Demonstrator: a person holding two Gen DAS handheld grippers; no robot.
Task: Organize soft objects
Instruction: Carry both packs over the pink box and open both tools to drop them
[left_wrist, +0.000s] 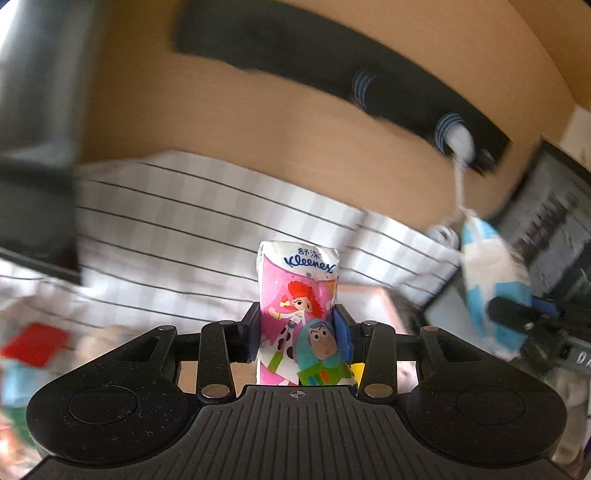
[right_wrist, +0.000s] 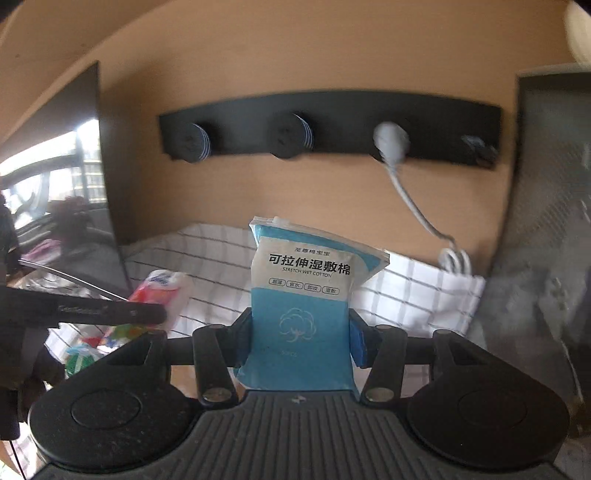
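Note:
My left gripper (left_wrist: 297, 334) is shut on a pink Kleenex tissue pack (left_wrist: 295, 291) with cartoon figures, held upright in the air. My right gripper (right_wrist: 301, 338) is shut on a blue and white cotton pad pack (right_wrist: 301, 295), also upright. In the left wrist view the blue pack (left_wrist: 491, 280) and the right gripper (left_wrist: 517, 317) show at the right. In the right wrist view the tissue pack (right_wrist: 162, 291) and the left gripper (right_wrist: 147, 314) show at the left. Below both lies a white cloth with black checks (left_wrist: 192, 229) (right_wrist: 406, 291).
A tan wall carries a black hook rail (right_wrist: 332, 125) (left_wrist: 332, 70) with a white cable (right_wrist: 410, 199) hanging from one peg. A dark panel (right_wrist: 74, 177) stands at left, a grey one (right_wrist: 546, 221) at right. Red and blue packs (left_wrist: 29, 354) lie blurred at lower left.

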